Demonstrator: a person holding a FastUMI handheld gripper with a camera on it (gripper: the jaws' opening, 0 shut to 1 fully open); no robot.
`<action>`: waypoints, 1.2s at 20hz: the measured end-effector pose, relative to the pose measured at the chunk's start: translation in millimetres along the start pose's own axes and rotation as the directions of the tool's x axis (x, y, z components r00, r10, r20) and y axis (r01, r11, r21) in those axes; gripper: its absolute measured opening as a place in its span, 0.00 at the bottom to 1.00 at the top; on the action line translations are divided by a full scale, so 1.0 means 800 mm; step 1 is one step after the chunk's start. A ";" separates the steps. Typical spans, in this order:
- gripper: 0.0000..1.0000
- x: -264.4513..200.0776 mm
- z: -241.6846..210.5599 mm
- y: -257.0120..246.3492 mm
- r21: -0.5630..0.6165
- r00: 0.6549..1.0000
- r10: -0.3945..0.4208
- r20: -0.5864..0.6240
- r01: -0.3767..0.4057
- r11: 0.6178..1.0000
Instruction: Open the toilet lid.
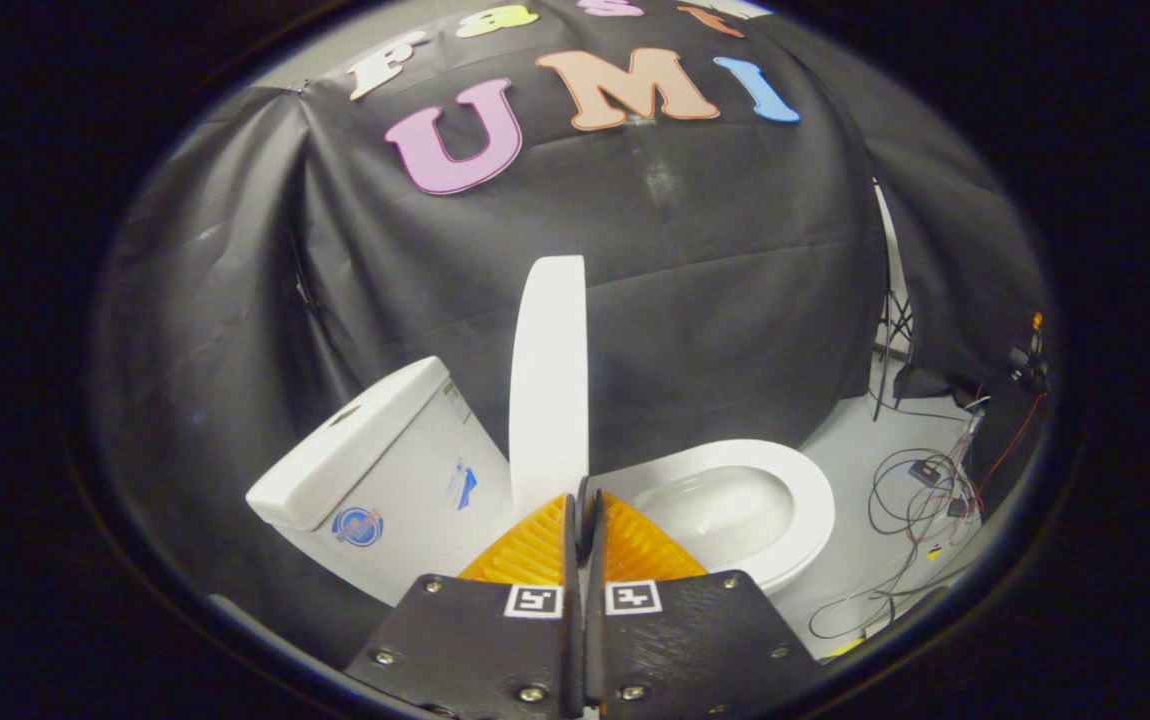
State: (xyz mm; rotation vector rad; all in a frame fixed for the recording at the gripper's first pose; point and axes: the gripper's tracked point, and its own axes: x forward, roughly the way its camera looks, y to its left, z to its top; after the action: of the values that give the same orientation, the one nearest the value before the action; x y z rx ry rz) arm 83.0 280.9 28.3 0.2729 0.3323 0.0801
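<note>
lid [548,370]: stood upright by the tank [375,470], looked stiff, light, slick plastic
grip: its thin edge
tongs [578,500]: pinched together, holding nothing, below lid

Ahead of my claw [580,500], whose fingers are pressed together with nothing between them, the pale grey smooth floor [850,440] carries everything. The white ceramic toilet [735,500] stands directly on it, its bowl just beyond my fingertips. To the far side of the bowl, a tangle of thin black and red cables [920,500] lies loose on the floor, near a thin metal stand leg [890,330] resting there by the black cloth wall.
</note>
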 end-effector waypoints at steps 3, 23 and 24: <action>0.01 -0.002 -0.001 0.016 -0.012 1.000 0.018 0.004 -0.018 1.000; 0.02 -0.009 -0.012 0.108 -0.107 0.992 0.126 0.024 -0.123 0.987; 0.02 -0.008 -0.014 0.114 -0.111 0.991 0.132 0.023 -0.129 0.985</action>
State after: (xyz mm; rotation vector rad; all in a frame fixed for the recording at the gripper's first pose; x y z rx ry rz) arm 70.2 370.7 45.7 0.1867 0.2788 0.2228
